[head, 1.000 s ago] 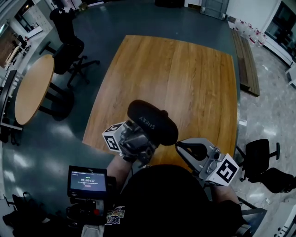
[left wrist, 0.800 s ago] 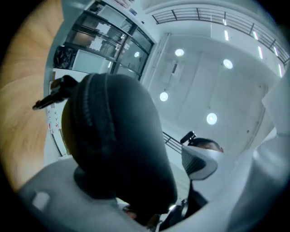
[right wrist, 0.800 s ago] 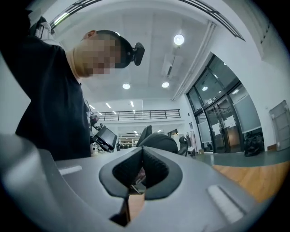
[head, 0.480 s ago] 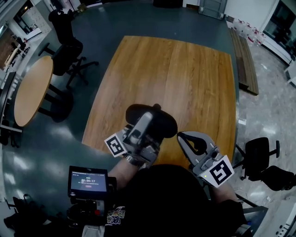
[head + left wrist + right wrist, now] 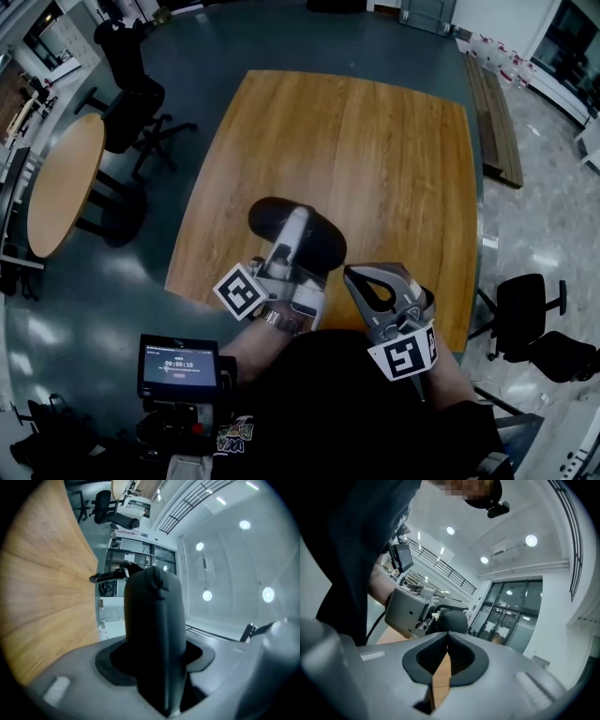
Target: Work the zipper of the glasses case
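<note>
Head view: glasses case (image 5: 269, 218) is clamped by the left gripper (image 5: 296, 228), its jaws just closed further on it, steadying it over the table (image 5: 375, 159). The right gripper (image 5: 354, 279), pinched shut and empty, is poised beside it, presumably for the zipper.

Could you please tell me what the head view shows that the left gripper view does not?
Only the head view: the shut right gripper and a small screen. Only the left gripper view: ceiling lights. Both: the wooden table and the black glasses case between the jaws of the left gripper, which have just been closing on it.
</note>
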The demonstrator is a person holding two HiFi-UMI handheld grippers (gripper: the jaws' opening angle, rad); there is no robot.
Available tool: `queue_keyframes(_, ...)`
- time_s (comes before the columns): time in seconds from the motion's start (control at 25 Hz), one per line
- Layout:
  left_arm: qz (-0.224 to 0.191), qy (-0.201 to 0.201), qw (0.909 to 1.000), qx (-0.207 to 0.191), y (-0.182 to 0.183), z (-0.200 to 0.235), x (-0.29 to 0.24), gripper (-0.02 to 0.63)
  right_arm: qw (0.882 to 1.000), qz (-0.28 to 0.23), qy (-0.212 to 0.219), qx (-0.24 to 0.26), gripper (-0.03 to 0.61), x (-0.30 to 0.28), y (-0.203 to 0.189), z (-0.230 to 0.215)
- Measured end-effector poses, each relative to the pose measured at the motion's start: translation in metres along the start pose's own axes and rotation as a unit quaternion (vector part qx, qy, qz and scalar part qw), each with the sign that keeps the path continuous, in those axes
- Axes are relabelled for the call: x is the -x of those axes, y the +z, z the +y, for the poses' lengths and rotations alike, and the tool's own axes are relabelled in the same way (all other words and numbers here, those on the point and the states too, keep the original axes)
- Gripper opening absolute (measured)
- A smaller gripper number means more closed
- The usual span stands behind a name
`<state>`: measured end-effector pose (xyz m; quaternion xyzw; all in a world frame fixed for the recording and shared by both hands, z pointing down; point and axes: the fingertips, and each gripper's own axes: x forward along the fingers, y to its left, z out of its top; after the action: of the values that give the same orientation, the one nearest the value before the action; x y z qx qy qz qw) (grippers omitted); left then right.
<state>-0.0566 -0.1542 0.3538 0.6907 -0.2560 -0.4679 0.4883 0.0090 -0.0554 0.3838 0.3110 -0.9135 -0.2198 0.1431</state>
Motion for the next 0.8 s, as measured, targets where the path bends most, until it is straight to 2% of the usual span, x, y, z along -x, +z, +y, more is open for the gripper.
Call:
queue_keyframes(0.12, 0.008, -0.004, 0.9997, -0.023, 0.000, -0.004, -0.004, 0.255, 0.999, -0.003, 0.016, -0.052, 0.006, -0.003, 0.000, 0.008)
queue_keyframes(0.24, 0.006, -0.007, 0.9996, -0.025, 0.001, -0.004, -0.006, 0.255, 0.998, -0.010, 0.030, -0.057, 0.005, -0.006, 0.003, 0.016)
queue_keyframes(0.36, 0.004, -0.008, 0.9998, -0.020, 0.001, -0.001, -0.005, 0.258, 0.994, -0.025, 0.061, -0.083, 0.006, -0.010, 0.006, 0.027)
queue_keyframes(0.6, 0.016, 0.002, 0.9998, -0.008, -0.006, 0.021, -0.001, 0.258, 0.993, 0.000, 0.112, -0.043, 0.005, -0.017, -0.010, 0.038)
queue_keyframes(0.72, 0.020, 0.002, 0.9997, 0.016, -0.008, 0.034, 0.003, 0.262, 0.993, 0.009, 0.104, -0.053, 0.005, -0.014, -0.020, 0.036)
queue_keyframes(0.8, 0.028, -0.004, 0.9995, 0.014, -0.008, 0.034, 0.005, 0.262, 0.994, 0.003, 0.076, -0.075, 0.005, -0.010, -0.025, 0.024)
